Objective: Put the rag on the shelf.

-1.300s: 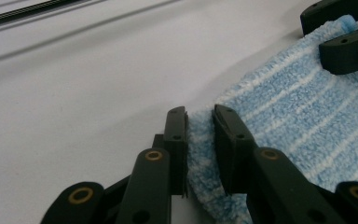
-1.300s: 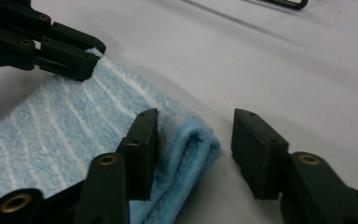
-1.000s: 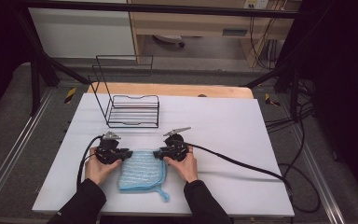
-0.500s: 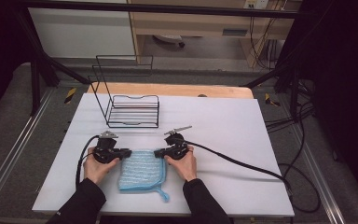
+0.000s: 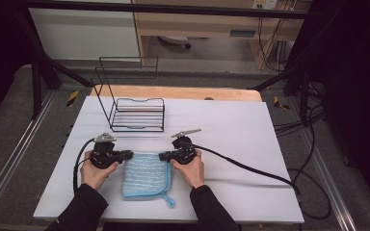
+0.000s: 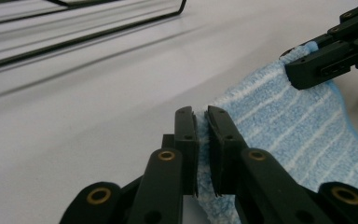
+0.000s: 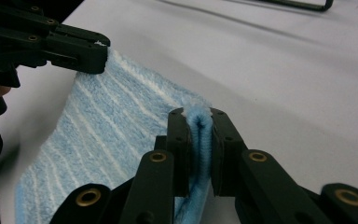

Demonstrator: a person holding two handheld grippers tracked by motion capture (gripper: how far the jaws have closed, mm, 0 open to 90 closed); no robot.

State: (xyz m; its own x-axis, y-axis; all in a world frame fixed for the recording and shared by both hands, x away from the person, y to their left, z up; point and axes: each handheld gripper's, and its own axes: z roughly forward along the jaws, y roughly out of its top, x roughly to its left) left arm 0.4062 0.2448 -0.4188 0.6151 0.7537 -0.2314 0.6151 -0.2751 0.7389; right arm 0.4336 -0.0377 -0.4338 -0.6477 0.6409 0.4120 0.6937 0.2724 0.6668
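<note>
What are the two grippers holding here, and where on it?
Both hold the blue striped terry cloth: left gripper and right gripper each pinch a far corner.

White table (image 5: 250,144), wooden board (image 5: 173,92) at its far edge, grey carpet floor (image 5: 9,120), dark curtains either side, pale wooden cabinet behind.

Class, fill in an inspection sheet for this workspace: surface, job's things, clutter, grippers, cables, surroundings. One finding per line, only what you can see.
Surface: white table, flat, with a wooden strip at its far edge.
Job's things: blue striped cloth lying near the front edge; a loop at its near right corner.
Clutter: black wire rack standing far left, apart from the cloth.
Grippers: left gripper shut on the cloth's far left corner; right gripper shut on its far right corner, edge folded between the jaws.
Cables: right cable trails off the table's right side; left cable loops beside the left hand.
Surroundings: black frame, grey floor, wooden furniture behind.
</note>
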